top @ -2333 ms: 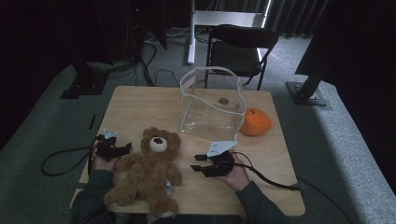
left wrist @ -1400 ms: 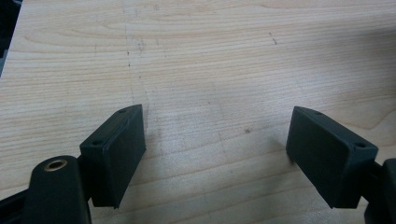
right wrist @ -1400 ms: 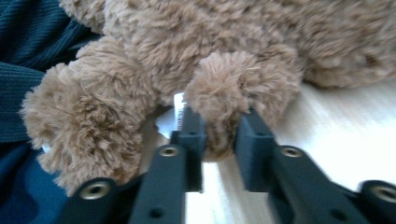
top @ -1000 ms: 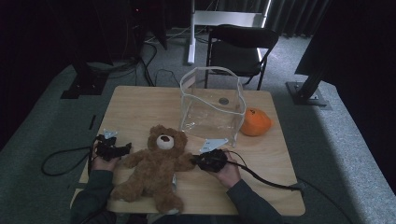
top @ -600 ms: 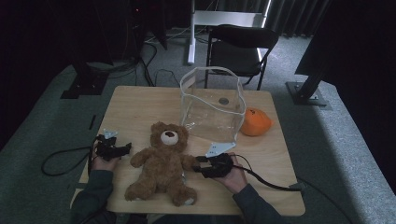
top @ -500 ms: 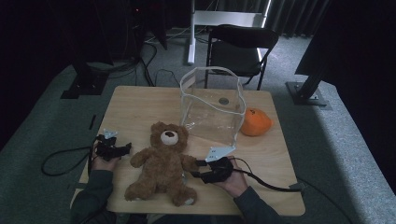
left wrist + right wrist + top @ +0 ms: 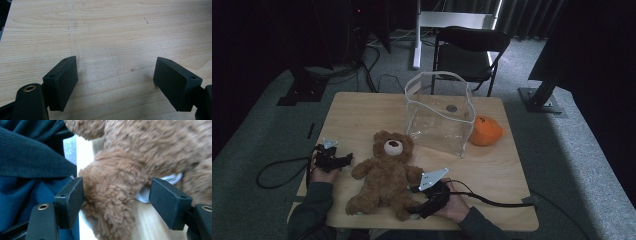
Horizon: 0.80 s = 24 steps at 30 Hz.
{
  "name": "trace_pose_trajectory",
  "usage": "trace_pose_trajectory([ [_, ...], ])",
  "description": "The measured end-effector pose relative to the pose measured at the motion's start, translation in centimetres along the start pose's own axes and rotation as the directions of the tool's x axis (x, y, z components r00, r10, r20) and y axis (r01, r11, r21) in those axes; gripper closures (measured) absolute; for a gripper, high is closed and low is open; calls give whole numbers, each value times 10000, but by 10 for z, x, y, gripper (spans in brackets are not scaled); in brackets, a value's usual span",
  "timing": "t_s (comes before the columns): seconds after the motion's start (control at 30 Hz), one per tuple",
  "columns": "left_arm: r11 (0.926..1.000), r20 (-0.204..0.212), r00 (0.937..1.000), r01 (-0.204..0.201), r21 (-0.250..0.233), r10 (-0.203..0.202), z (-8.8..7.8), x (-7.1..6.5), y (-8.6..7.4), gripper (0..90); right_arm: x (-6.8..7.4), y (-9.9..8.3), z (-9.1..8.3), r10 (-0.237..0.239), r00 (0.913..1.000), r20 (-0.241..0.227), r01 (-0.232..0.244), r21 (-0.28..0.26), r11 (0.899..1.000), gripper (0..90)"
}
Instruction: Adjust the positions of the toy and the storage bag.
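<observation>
One clear plastic container (image 7: 439,112) behind the teddy bear (image 7: 384,172), holding a small dark round object (image 7: 451,108); orange fruit (image 7: 485,131) outside, just beside it. White tag (image 7: 160,185) under the bear, writing unreadable. Right gripper (image 7: 416,202) just opening, released around the bear's leg. Left gripper (image 7: 343,160) spread wide beside the bear over bare table (image 7: 112,30).

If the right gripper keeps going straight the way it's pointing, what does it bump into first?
Most likely the teddy bear's leg. The right gripper has its jaws open, having just been opening, and the furry leg sits right between them, touching or nearly touching one. Just behind the leg is the bear's white tag.
</observation>
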<state>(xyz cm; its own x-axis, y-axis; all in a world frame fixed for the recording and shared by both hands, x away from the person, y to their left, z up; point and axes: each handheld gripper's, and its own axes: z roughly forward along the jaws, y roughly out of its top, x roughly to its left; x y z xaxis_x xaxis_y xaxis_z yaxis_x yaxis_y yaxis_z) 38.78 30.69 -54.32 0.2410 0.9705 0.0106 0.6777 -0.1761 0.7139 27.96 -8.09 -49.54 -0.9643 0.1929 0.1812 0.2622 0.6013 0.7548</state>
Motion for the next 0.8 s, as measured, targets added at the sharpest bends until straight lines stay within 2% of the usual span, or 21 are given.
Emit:
trace_pose_trajectory([
  [0.07,10000,0,10000,5,0,-5,0,0,0,202,0,-2,3,-40,10000,-67,41,141,9999,285],
  [0.17,10000,-1,10000,6,1,-6,0,0,0,202,1,-3,5,-236,9996,-155,242,383,9990,379],
  [0.27,10000,1,10000,4,-3,-4,0,0,0,202,2,-3,4,-486,9979,-427,509,548,9972,626],
  [0.33,10000,2,10000,13,-7,-13,0,0,0,202,2,-3,3,-722,9969,-317,740,606,9954,756],
  [0.37,10000,2,10000,14,-7,-14,0,0,0,202,2,-3,2,-765,9968,-211,778,676,9947,789],
  [0.47,10000,3,10000,13,-4,-13,0,0,0,202,2,-2,-3,-884,9957,286,860,762,9934,829],
  [0.57,10000,2,10000,6,-5,-6,0,0,0,202,-2,-4,-11,-843,9954,459,805,788,9936,837],
  [0.7,10000,2,10000,12,-2,-12,0,0,0,202,-13,-10,-28,-489,9942,958,421,721,9965,837],
  [0.8,10000,1,10000,13,-8,-13,0,0,0,202,-24,-16,-46,-159,9887,1492,84,505,9987,837],
])
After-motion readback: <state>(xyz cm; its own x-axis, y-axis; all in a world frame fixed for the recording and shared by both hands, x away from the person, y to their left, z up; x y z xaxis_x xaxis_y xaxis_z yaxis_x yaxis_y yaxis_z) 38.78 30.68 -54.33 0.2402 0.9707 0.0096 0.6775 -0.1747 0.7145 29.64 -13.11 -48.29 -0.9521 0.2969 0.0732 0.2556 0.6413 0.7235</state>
